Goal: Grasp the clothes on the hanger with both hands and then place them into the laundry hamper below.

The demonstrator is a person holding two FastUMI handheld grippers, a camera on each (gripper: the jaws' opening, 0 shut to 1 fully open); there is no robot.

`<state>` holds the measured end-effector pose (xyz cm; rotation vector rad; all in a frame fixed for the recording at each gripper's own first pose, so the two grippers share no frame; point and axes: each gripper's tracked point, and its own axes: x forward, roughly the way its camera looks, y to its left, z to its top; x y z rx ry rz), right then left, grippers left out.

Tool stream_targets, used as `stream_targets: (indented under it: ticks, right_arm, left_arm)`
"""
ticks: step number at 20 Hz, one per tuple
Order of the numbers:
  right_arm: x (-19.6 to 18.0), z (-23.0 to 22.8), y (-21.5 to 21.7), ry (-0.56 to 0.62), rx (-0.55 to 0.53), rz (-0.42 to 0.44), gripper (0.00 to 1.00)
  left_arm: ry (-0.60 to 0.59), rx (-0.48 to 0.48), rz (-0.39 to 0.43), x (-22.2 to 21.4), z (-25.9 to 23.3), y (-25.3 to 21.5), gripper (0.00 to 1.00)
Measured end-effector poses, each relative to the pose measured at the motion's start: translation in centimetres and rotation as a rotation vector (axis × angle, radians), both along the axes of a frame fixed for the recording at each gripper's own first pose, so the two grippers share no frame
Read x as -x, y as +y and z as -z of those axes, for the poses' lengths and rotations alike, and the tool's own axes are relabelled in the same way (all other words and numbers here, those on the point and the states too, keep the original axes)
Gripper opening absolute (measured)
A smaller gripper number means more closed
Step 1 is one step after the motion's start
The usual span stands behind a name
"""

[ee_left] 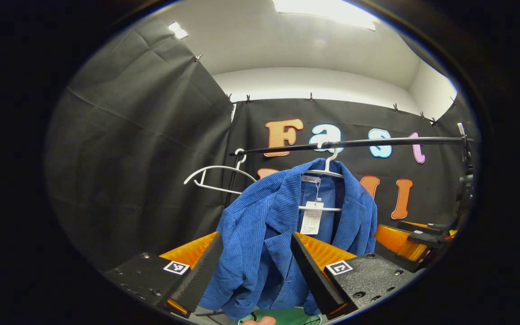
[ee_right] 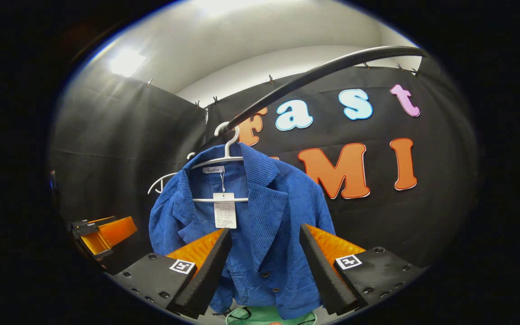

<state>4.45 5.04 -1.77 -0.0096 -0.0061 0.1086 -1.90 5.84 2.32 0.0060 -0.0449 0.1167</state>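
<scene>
A blue corduroy jacket [ee_left: 264, 225] with a white paper tag [ee_left: 312, 218] hangs on a white hanger [ee_left: 327, 169] from a black rail [ee_left: 377, 142]. My left gripper [ee_left: 256, 238] is open, its fingers standing apart in front of the jacket's left front panel. In the right gripper view the same jacket [ee_right: 264, 212] hangs from the rail [ee_right: 314, 74], and my right gripper [ee_right: 265, 231] is open before its buttoned front. A green hamper [ee_right: 269, 316] peeks out below the jacket's hem. Whether any finger touches the cloth I cannot tell.
An empty white hanger [ee_left: 215, 176] hangs at the rail's left end. The right gripper [ee_left: 404, 239] appears at the right of the left gripper view, and the left gripper [ee_right: 102, 232] at the left of the right gripper view. Black cloth walls enclose the booth.
</scene>
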Motion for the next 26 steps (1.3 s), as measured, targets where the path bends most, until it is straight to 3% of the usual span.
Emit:
stream_targets:
  ticks: [1, 5, 8, 9, 10, 11, 12, 14, 16, 19, 21, 24, 26]
  right_arm:
    - [-1.2, 0.8, 0.3, 0.012, 0.000, 0.001, 0.97]
    - [-6.5, 5.2, 0.9, 0.082, -0.021, 0.064, 0.98]
    - [-10.3, 8.2, 0.4, 0.111, 0.010, 0.164, 0.98]
    - [-11.4, 9.0, -0.3, 0.118, 0.018, 0.204, 0.98]
    - [-12.6, 10.0, -1.3, 0.131, 0.025, 0.252, 0.98]
    - [-13.8, 10.7, -2.6, 0.134, 0.019, 0.296, 0.89]
    - [-14.7, 11.1, -3.7, 0.137, 0.005, 0.333, 0.98]
    - [-15.4, 11.6, -6.4, 0.143, -0.004, 0.401, 0.92]
    - [-15.3, 11.0, -7.7, 0.136, -0.005, 0.436, 0.95]
    - [-13.8, 9.3, -9.5, 0.131, -0.024, 0.450, 0.48]
    - [-12.1, 7.7, -10.6, 0.096, -0.025, 0.447, 0.29]
    - [-9.9, 5.2, -10.3, 0.046, 0.018, 0.343, 0.07]
    - [-7.9, 2.6, -10.4, -0.002, 0.022, 0.276, 0.08]
  left_arm:
    - [0.006, 0.005, 0.000, 0.0, 0.2, 0.1, 0.91]
    - [0.022, 0.028, 0.006, -0.2, 0.8, 0.8, 0.94]
    - [0.042, 0.045, 0.041, -1.0, 1.4, 1.3, 0.91]
    - [0.051, 0.053, 0.065, -1.4, 1.8, 1.4, 0.95]
    - [0.060, 0.061, 0.091, -1.8, 2.2, 1.3, 0.92]
    - [0.070, 0.071, 0.118, -2.4, 2.5, 1.3, 0.92]
    - [0.079, 0.087, 0.151, -2.9, 2.9, 1.2, 0.92]
    - [0.099, 0.125, 0.240, -3.6, 3.7, 0.5, 0.95]
    - [0.120, 0.163, 0.337, -4.1, 4.5, -0.2, 0.95]
    - [0.158, 0.201, 0.405, -4.9, 5.7, -0.6, 0.95]
    - [0.156, 0.194, 0.391, -5.3, 6.2, -0.8, 0.95]
    - [0.152, 0.175, 0.324, -5.9, 7.3, -2.0, 0.99]
    - [0.157, 0.188, 0.284, -6.0, 8.2, -3.7, 0.95]
